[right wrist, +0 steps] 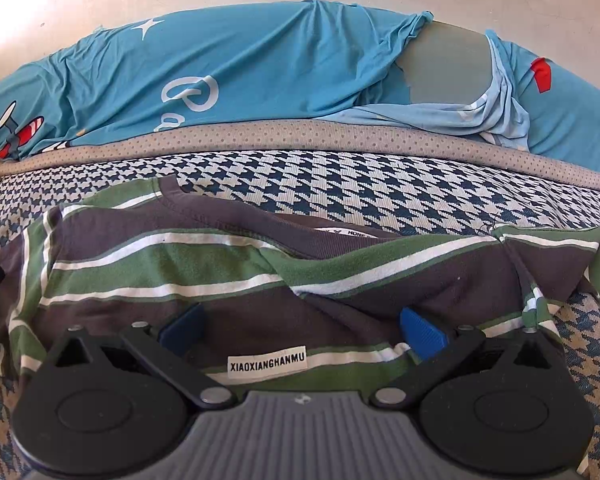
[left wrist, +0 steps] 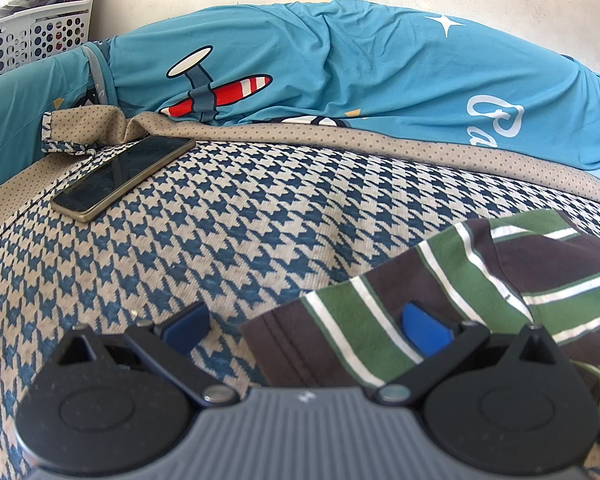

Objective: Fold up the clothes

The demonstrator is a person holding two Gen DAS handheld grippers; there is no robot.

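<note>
A brown, green and white striped shirt (right wrist: 260, 264) lies folded and rumpled on a houndstooth mat (right wrist: 380, 188). In the left wrist view its left edge (left wrist: 440, 292) reaches into the lower right. My left gripper (left wrist: 304, 324) is open over that edge, its right finger above the cloth and its left finger above the bare mat. My right gripper (right wrist: 300, 328) is open low over the shirt's near hem, beside a white label (right wrist: 267, 366) reading XIAOXIANGHANMU. Neither holds anything.
A phone (left wrist: 124, 176) lies on the mat's far left corner. Behind the mat runs a dotted beige border (left wrist: 380, 144), then a blue cartoon-print bedsheet (left wrist: 340, 64) against a wall. A white perforated basket (left wrist: 32, 36) stands at the far left.
</note>
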